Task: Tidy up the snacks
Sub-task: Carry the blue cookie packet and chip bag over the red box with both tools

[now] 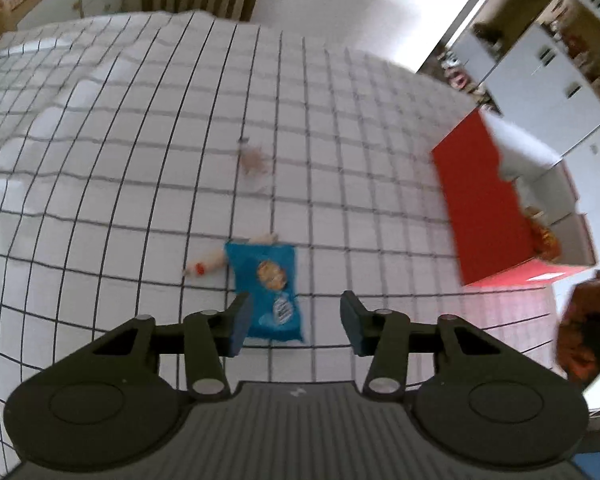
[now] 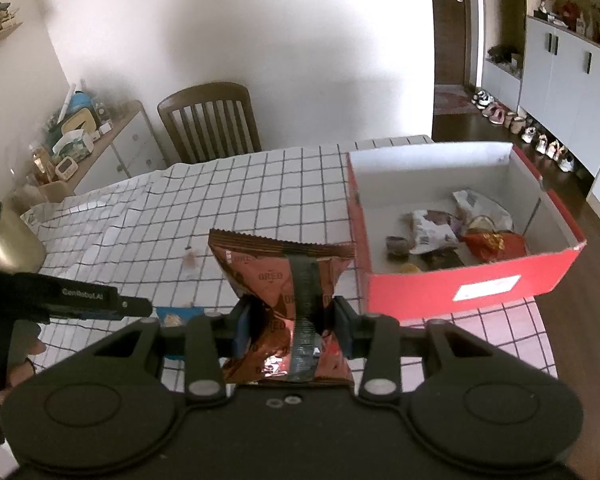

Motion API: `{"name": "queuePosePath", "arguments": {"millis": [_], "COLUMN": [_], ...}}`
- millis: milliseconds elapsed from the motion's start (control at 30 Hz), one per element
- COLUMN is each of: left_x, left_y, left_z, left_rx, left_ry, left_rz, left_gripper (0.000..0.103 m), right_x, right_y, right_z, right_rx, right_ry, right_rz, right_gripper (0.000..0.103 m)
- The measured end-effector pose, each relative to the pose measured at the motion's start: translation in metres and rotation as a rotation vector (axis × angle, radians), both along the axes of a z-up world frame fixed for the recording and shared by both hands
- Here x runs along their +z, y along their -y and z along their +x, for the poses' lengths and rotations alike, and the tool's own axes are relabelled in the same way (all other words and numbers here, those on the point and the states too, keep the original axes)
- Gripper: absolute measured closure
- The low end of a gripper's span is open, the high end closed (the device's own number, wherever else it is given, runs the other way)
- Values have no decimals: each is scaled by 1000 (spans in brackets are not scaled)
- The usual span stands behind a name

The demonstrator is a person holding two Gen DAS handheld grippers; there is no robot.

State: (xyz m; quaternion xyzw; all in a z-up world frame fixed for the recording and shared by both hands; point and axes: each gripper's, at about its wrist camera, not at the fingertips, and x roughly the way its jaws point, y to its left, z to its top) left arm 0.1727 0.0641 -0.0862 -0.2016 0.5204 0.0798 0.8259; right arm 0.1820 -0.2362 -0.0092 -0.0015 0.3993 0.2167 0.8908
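Checked tablecloth (image 1: 140,160) blurs — left gripper (image 1: 296,322) open, right gripper (image 2: 292,328) pinching brown packet (image 2: 284,280).

I see a wooden chair (image 2: 210,122) pushed against the far edge of the counter (image 2: 260,200), which wears a white grid-patterned cloth. A cluttered sideboard (image 2: 100,148) stands left of it, and shoes (image 2: 512,120) line the floor beneath grey cabinets (image 2: 560,80).

Left hand-held gripper (image 1: 296,322) open, just over blue snack bag (image 1: 270,292) on tabletop (image 1: 140,160); red box (image 1: 484,204) well right of bag.
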Motion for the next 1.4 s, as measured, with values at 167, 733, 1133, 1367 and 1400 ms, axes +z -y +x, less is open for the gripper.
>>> {"name": "queuePosePath", "arguments": {"millis": [167, 733, 1133, 1367, 1400], "left_x": [-26, -73, -65, -36, -29], "left_y": [5, 25, 23, 30, 33], "left_z": [5, 40, 32, 26, 25], "left_rx": [13, 59, 132, 138, 133], "left_ry": [-49, -125, -96, -65, -55], "left_rz": [30, 169, 149, 72, 59], "left_gripper": [31, 51, 63, 63, 63], "right_x": [-9, -24, -21, -14, -13], "right_y": [21, 65, 79, 90, 92], "right_z": [-1, 3, 16, 28, 30], "right_rx": [-8, -48, -48, -39, -37], "right_ry": [-29, -70, -68, -53, -50], "right_rz": [13, 7, 11, 19, 19], "right_gripper": [63, 63, 63, 63, 63]}}
